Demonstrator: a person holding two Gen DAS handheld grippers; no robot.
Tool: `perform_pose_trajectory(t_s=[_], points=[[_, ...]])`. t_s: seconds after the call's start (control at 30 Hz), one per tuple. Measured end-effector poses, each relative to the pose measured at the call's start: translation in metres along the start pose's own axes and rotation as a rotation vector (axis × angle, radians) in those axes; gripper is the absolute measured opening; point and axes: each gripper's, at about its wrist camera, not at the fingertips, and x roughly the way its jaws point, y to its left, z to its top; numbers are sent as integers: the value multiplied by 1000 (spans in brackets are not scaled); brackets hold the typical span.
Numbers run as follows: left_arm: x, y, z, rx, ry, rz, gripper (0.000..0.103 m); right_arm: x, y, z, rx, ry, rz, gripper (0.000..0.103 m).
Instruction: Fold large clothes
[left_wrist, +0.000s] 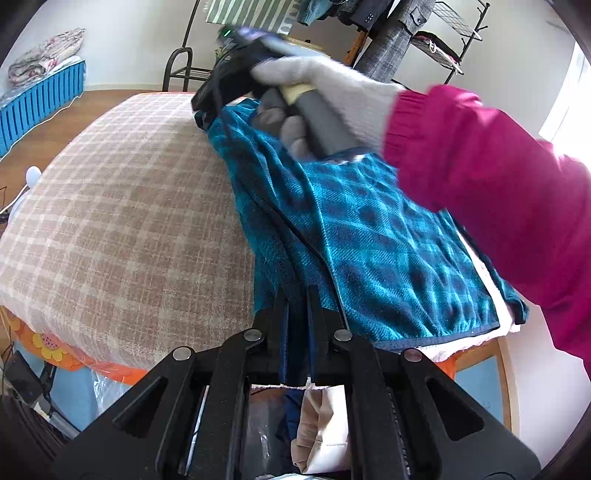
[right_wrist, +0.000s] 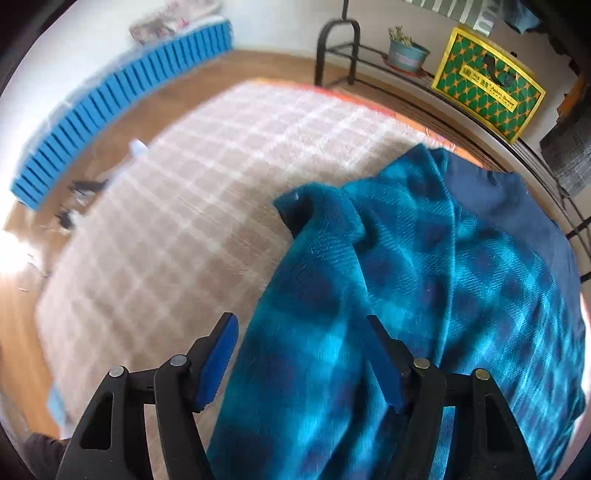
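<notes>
A teal and navy plaid fleece garment (left_wrist: 373, 240) lies on the right part of a table covered with a beige checked blanket (left_wrist: 122, 206). My left gripper (left_wrist: 297, 299) is shut on the garment's near folded edge. My right gripper (right_wrist: 301, 332) is open above the garment (right_wrist: 424, 288), a fold of fleece lying between its blue pads (right_wrist: 221, 350). In the left wrist view the right gripper's black body (left_wrist: 236, 77) is held by a gloved hand over the garment's far end.
A blue ribbed panel (right_wrist: 110, 99) stands along the wall on the wooden floor. A black metal rack (right_wrist: 340, 48) holds a potted plant (right_wrist: 406, 51) and a yellow-green box (right_wrist: 487, 85). Clothes hang behind the table (left_wrist: 388, 40). Bags sit under the table's near edge (left_wrist: 321, 424).
</notes>
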Motion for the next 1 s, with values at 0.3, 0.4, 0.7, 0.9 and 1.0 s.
perform_pose_trajectory(t_s=[0.3, 0.4, 0.7, 0.9, 1.0], points=[[-7, -14, 5, 59, -6, 28, 6, -12, -84, -21, 320, -72, 322, 10], [-10, -33, 7, 124, -6, 26, 6, -28, -145, -51, 509, -181, 544, 10], [7, -100, 2, 291, 39, -21, 6, -32, -261, -152, 782, -300, 679, 9], [40, -126, -14, 333, 125, -35, 6, -7, -285, -185, 843, -216, 621, 9], [54, -131, -20, 327, 153, -34, 6, -9, -277, -171, 779, -202, 569, 9]])
